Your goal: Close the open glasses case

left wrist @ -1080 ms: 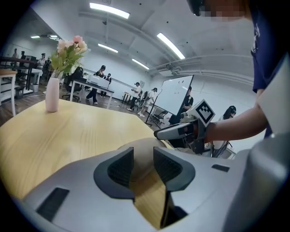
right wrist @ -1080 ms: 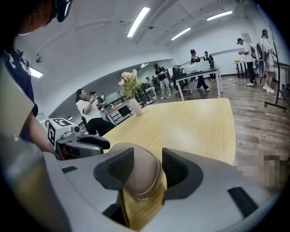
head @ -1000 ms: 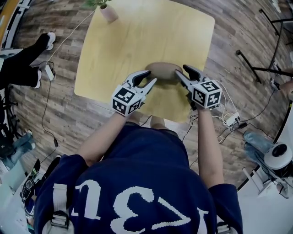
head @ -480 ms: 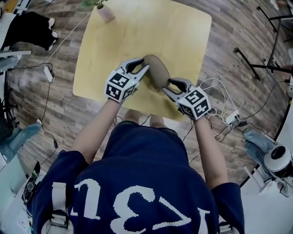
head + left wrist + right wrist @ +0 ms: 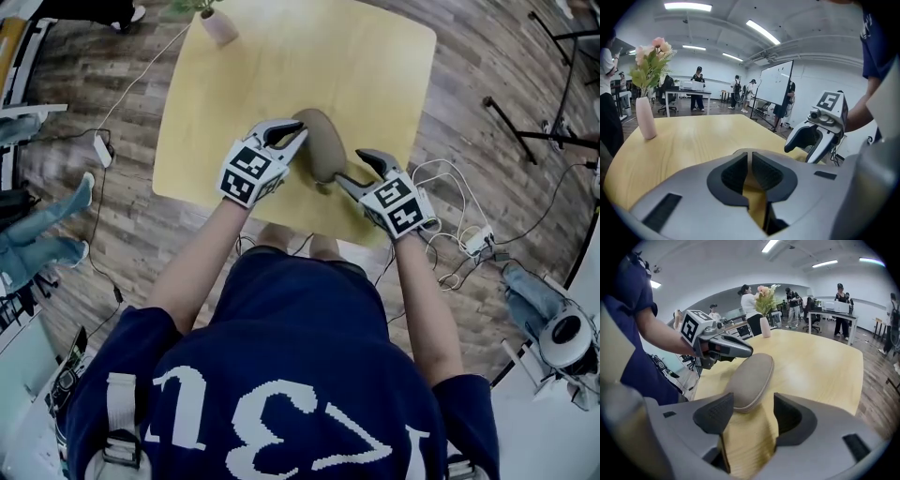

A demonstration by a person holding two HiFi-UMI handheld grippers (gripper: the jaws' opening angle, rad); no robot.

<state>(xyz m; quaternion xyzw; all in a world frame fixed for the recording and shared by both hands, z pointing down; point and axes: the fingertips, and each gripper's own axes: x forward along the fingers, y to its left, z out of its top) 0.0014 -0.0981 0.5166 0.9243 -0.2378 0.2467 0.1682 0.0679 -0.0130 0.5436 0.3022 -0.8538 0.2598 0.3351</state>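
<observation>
While both forearms reach out over the near edge of the pale wooden table [image 5: 375, 75], the two tools angle inward toward each other. Between them, close to that near edge, lies the tan glasses case [image 5: 323, 145], its lid down on its base and its length running far to near. The left gripper [image 5: 301, 132] sits at the case's far end, jaws together on nothing; whether its tip touches the case I cannot tell. The right gripper [image 5: 349, 167] faces the near end, its jaws spread and just widened, with the case's end just ahead of the pads, unpressed. A second ago the case lay crosswise, left to right, with a gripper at each end. A small pink vase [image 5: 221, 23] stands at the far left corner.
</observation>
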